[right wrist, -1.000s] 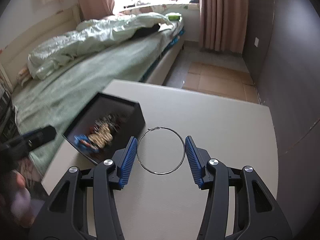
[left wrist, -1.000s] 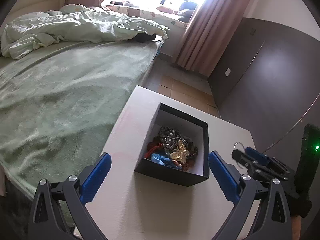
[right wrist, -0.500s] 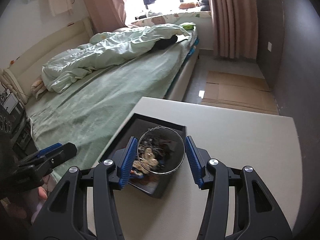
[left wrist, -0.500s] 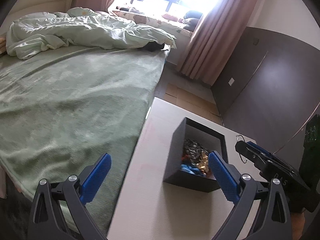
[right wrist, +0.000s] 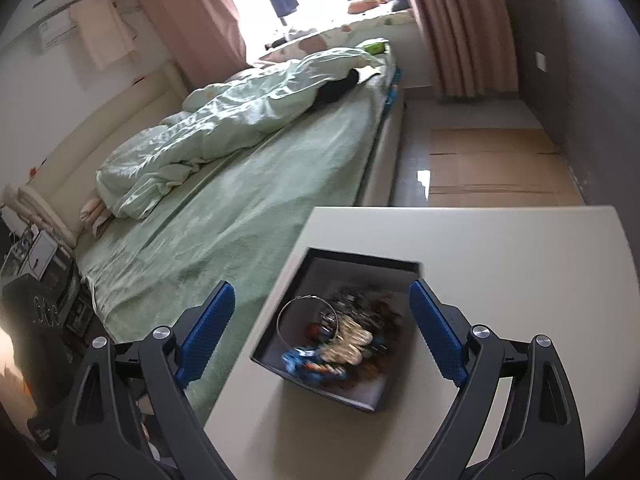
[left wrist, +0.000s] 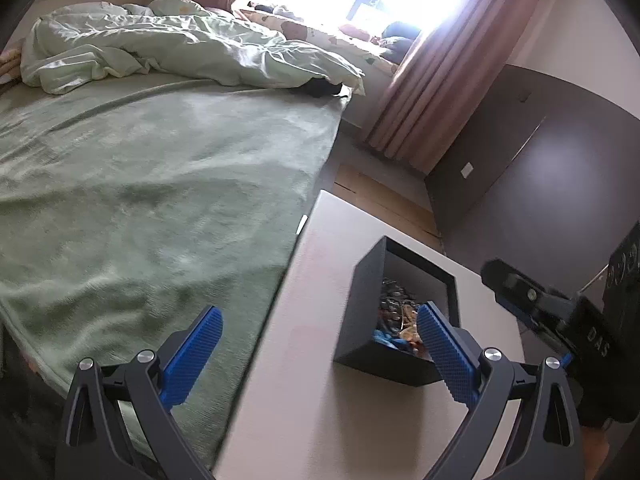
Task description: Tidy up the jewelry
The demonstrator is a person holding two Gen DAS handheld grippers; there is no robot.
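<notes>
A black open box (right wrist: pixel 362 266) stands on the white table (right wrist: pixel 520 280) and holds a heap of mixed jewelry (right wrist: pixel 352 332). A thin silver hoop (right wrist: pixel 306 318) lies in the box at its left side, leaning on the heap. My right gripper (right wrist: pixel 322 332) is open above the box, and nothing is between its jaws. My left gripper (left wrist: pixel 318 352) is open and empty over the table's left edge. The box (left wrist: pixel 362 312) sits just ahead of its right finger. The right gripper's body (left wrist: pixel 532 300) shows at the right of the left wrist view.
A bed with a green blanket (left wrist: pixel 140 200) and a rumpled duvet (left wrist: pixel 160 52) runs along the table's left side. Cardboard sheets (right wrist: pixel 492 168) lie on the floor beyond the table. A dark wall (left wrist: pixel 540 160) stands to the right. Dark equipment (right wrist: pixel 40 292) sits at the bed's near end.
My right gripper carried the hoop from the table over to the box, opened wide, and the hoop now lies in the box. My left gripper swung left, away from the box.
</notes>
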